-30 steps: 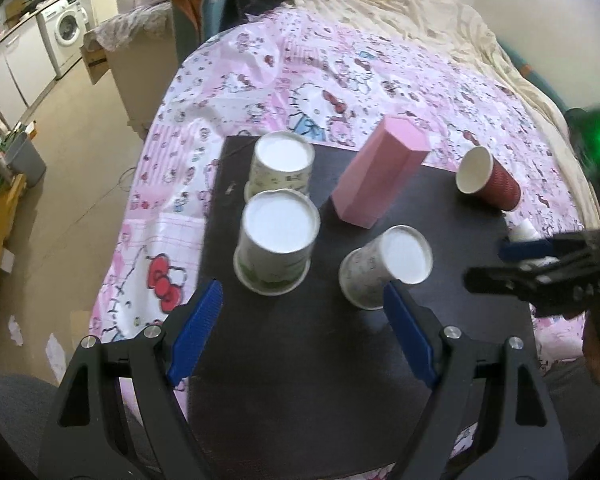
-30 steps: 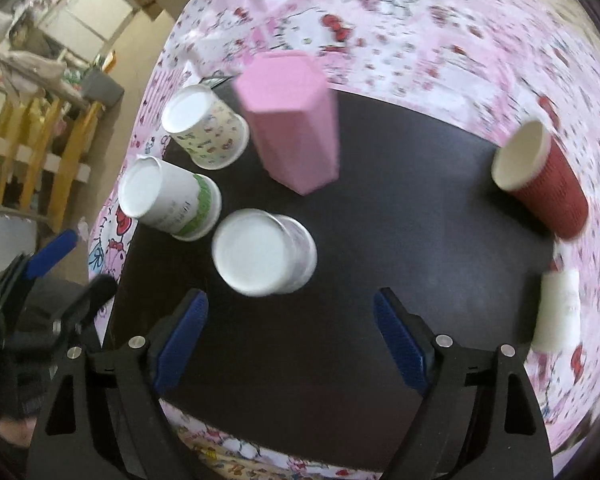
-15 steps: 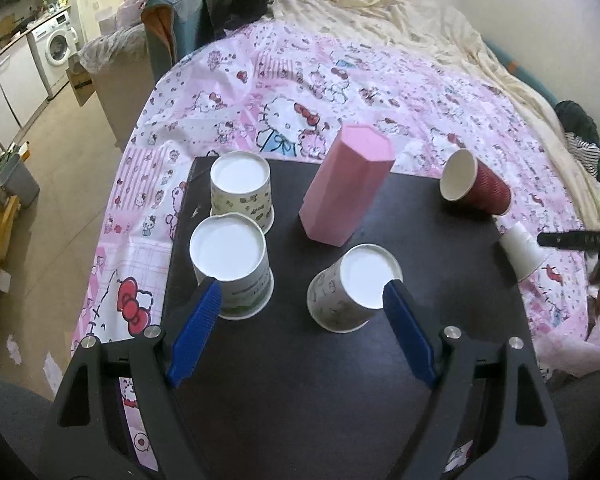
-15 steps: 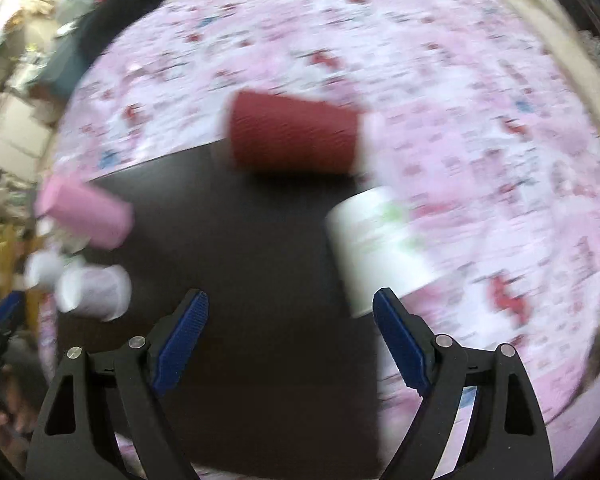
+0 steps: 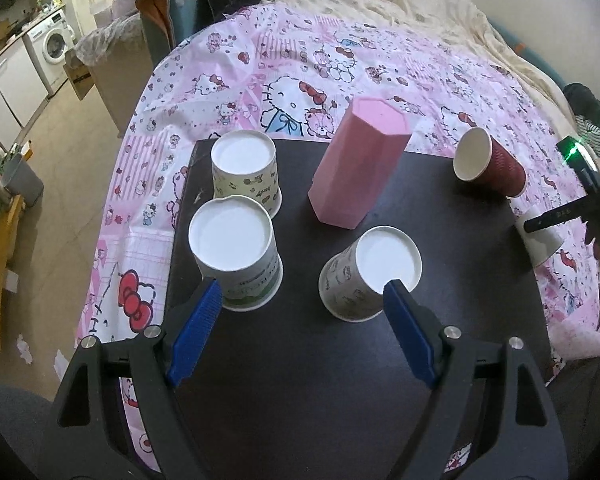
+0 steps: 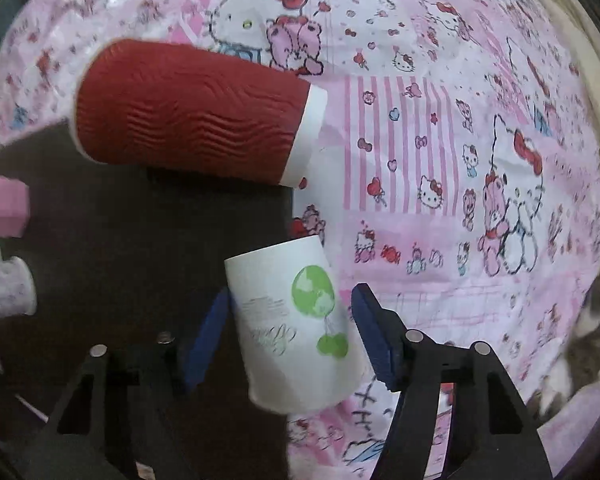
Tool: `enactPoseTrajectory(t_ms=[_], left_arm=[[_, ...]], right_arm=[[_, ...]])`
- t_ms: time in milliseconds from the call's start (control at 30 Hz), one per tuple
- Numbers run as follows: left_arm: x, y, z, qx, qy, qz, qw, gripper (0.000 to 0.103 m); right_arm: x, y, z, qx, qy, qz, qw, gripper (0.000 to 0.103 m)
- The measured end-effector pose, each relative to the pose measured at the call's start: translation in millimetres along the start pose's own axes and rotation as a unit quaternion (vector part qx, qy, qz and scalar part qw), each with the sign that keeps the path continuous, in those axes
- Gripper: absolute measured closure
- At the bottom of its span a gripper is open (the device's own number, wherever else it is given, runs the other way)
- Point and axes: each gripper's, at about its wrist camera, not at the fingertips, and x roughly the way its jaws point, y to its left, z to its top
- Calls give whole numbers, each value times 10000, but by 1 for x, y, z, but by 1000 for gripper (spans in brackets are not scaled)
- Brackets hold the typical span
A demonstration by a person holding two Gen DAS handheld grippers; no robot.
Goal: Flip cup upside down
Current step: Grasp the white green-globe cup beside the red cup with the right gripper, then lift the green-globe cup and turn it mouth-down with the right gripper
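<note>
A white paper cup with a green balloon print (image 6: 296, 324) lies on its side at the right edge of the black table (image 6: 132, 264). My right gripper (image 6: 288, 320) straddles it with jaws partly closed; the left pad looks to touch it, the right pad shows a small gap. In the left wrist view this cup (image 5: 542, 242) shows under the right gripper's finger (image 5: 556, 214). A red ribbed cup (image 6: 188, 112) lies on its side beyond it, also seen in the left wrist view (image 5: 488, 162). My left gripper (image 5: 300, 316) is open and empty above the table.
Three paper cups stand upside down on the table (image 5: 300, 380): one (image 5: 244, 172), one (image 5: 236, 252), one (image 5: 368, 272). A pink hexagonal box (image 5: 358, 168) stands upright between them. A Hello Kitty sheet (image 5: 300, 68) covers the bed around the table.
My right gripper swung from the table's middle to the right edge, came down over the lying white cup and narrowed its jaws around it. My left gripper drew back slightly, staying open.
</note>
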Motion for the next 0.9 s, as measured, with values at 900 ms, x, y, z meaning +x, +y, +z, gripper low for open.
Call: enactPoseTrajectory(t_ms=[900], left_arm=[[-27, -31, -35, 441, 270, -1564, 9863, 23]], right_arm=[[-49, 146, -131, 313, -1718, 3267, 9289, 44]])
